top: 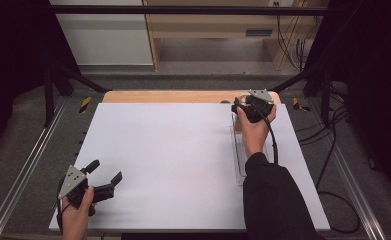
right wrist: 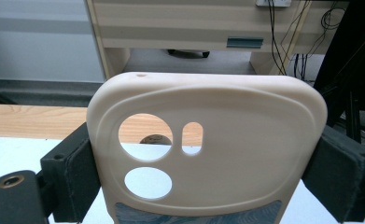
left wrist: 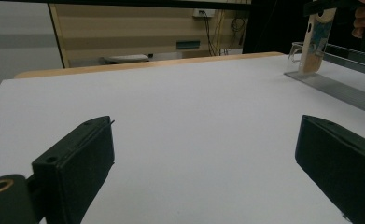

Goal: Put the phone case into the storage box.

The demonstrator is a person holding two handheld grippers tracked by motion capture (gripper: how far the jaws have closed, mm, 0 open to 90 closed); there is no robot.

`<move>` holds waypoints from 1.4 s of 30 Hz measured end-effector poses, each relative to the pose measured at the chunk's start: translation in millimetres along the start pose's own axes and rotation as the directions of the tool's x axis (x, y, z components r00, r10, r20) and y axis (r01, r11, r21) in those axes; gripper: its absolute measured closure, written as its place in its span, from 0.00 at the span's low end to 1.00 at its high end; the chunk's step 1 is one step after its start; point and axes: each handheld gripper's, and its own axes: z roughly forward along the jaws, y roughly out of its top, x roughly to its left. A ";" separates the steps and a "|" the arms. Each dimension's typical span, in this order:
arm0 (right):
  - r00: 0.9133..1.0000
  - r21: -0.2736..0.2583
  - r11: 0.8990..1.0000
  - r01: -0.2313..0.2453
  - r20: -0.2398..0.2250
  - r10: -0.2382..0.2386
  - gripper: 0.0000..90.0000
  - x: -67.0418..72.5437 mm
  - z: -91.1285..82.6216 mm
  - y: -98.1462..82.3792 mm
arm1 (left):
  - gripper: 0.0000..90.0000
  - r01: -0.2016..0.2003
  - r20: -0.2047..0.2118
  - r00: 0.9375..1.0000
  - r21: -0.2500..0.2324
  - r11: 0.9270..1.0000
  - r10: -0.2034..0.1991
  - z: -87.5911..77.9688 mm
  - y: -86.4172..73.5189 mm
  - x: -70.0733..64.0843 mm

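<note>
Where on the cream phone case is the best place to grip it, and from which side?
Across its two long side edges near the camera-cutout end, coming from above, as the right gripper does now. The phone case stands upright in a clear acrylic rack, so only its top end is free, and its flat, parallel edges suit the jaws.

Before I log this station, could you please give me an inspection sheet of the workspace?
Surface: white table, bare in the middle.
Job's things: cream phone case clamped upright at the far right; clear rack lies beneath it.
Clutter: nothing seen.
Grippers: right gripper shut on the case; left gripper open, empty, near left corner.
Cables: black cable trails along the right forearm.
Surroundings: wooden furniture, wall wiring behind.
</note>
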 end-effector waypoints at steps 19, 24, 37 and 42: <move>1.000 0.018 1.000 0.012 -0.004 -0.012 0.11 -0.2 1.0 -2.6 | 0.04 -0.002 0.011 1.000 -0.002 1.000 0.002 0.8 0.1 -1.6; 1.000 0.021 1.000 0.014 -0.004 -0.014 0.11 0.2 1.2 -2.5 | 0.04 -0.003 0.013 1.000 -0.001 1.000 0.003 1.1 0.1 -2.1; 1.000 0.022 1.000 0.013 -0.024 -0.013 0.11 -1.0 1.7 -2.0 | 0.04 -0.007 0.017 1.000 0.004 1.000 0.007 2.1 0.0 -3.6; 0.999 0.018 0.999 0.036 -0.015 -0.036 0.11 -0.7 0.8 -1.8 | 0.04 -0.008 0.019 1.000 0.006 1.000 0.008 2.3 -0.2 -3.9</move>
